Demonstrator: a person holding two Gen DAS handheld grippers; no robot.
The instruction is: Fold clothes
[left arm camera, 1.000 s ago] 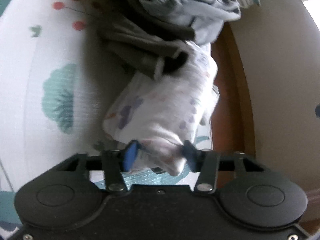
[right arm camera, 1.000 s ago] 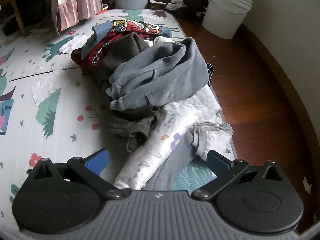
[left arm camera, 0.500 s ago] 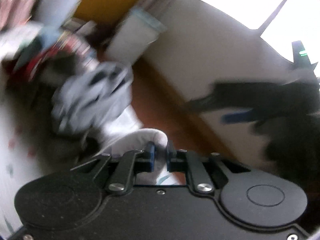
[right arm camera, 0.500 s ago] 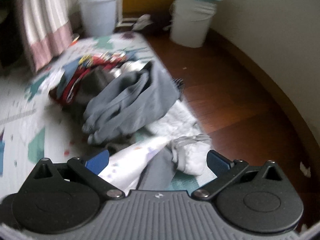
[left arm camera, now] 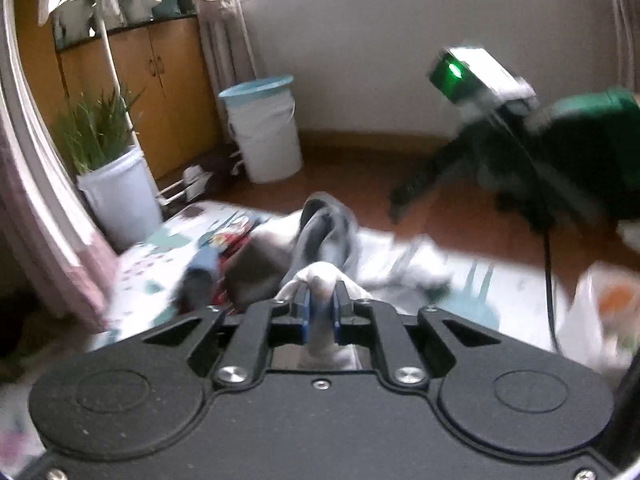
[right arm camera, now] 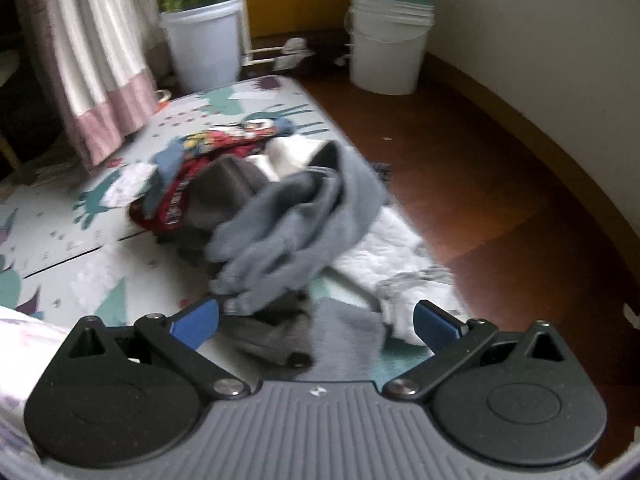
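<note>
My left gripper [left arm camera: 320, 312] is shut on a bunch of the white floral garment [left arm camera: 320, 280], lifted above the mat. A pile of clothes lies on the play mat [right arm camera: 80, 232]: a grey sweatshirt [right arm camera: 296, 224] on top, a red printed garment [right arm camera: 192, 196] behind it, a white quilted piece [right arm camera: 384, 252] to the right. My right gripper [right arm camera: 316, 318] hangs open over the near edge of the pile with nothing between its blue pads. A white floral fabric edge [right arm camera: 24, 332] shows at the left of the right wrist view. The other gripper [left arm camera: 480, 120] appears blurred in the left wrist view.
A white bucket with a teal lid [right arm camera: 390, 40] stands on the wooden floor [right arm camera: 500, 200] by the wall. A potted plant in a white pot [right arm camera: 204, 40] and a striped curtain [right arm camera: 92, 60] stand behind the mat. Yellow cabinets [left arm camera: 160, 80] line the back.
My left gripper has shut on the white floral garment and lifted it up off the mat, tilting toward the room. The right gripper has risen slightly and stays open.
</note>
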